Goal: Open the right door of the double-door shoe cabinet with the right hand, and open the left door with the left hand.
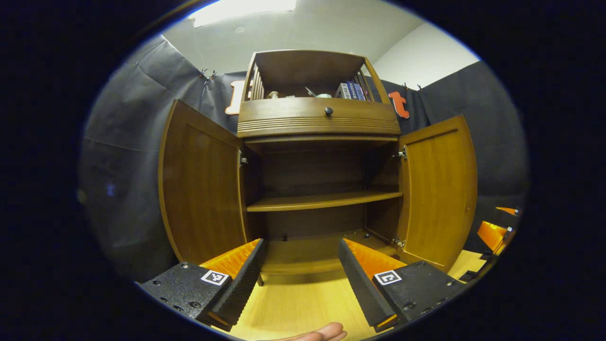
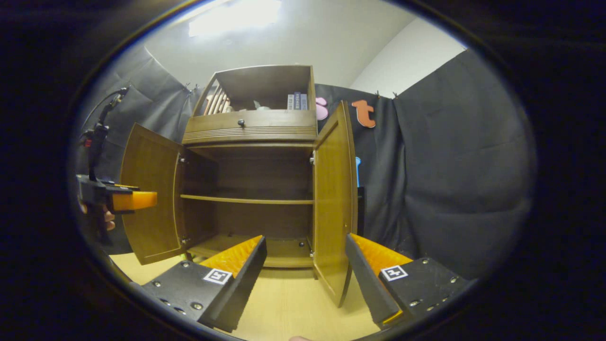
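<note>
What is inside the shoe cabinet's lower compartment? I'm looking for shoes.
Inside the shoe cabinet, one bare shelf and a bare floor panel show. No shoes visible; the dark back corners are hard to see.

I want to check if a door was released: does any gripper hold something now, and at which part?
Nothing is held. The left gripper and right gripper are open with empty gaps; the left door and right door stand open, untouched.

Recording booth: black cloth walls [image 2: 454, 156] clipped up behind a wooden shoe cabinet [image 1: 318, 123].
</note>
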Demonstrator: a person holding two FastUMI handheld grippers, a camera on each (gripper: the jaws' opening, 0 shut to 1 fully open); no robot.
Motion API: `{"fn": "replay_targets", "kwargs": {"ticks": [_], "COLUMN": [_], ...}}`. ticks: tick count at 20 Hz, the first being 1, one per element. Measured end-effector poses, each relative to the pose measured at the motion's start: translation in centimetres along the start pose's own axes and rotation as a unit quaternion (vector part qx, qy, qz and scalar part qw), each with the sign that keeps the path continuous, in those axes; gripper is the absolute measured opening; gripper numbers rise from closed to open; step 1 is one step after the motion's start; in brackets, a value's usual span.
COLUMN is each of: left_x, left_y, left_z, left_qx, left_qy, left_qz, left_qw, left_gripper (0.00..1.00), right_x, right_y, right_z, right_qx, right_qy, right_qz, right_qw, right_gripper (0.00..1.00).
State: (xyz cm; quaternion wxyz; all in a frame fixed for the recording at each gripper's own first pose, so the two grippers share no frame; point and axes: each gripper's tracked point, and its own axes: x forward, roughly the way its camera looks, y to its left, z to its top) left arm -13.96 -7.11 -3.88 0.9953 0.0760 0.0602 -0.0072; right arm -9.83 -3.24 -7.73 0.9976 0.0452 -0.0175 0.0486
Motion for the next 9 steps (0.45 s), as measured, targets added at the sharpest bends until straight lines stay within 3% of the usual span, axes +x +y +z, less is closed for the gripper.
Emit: {"fn": "replay_targets", "kwargs": {"ticks": [2,3,6,9], "left_x": [0.6,0.8,1.2,1.1], "left_y": [-0.3,-0.5,-0.9,-1.4], "left_z": [-0.6,-0.7,0.2,1.2], "left_qx": [0.004,0.004,0.003,0.004], "left_qy": [0.01,0.011,0.004,-0.008], "left_qz": [0.003,0.004,0.005,-0.002], "left_qw": [1.0,1.0,1.0,1.0], "left_gripper": [0.96,0.94,0.93,0.96], "right_x": [0.6,0.8,0.8,0.8], "right_y": [0.3,0.3,0.7,2.0], "right_z": [1.3,2.3,5.0,6.8], "right_qx": [-0.001,-0.005,0.003,0.005], "right_qy": [0.001,-0.004,-0.017,-0.026], "right_qz": [-0.002,-0.003,-0.012,0.005], "right_qw": [1.0,1.0,1.0,1.0], "right_gripper": [0.99,0.94,0.94,0.99]}}
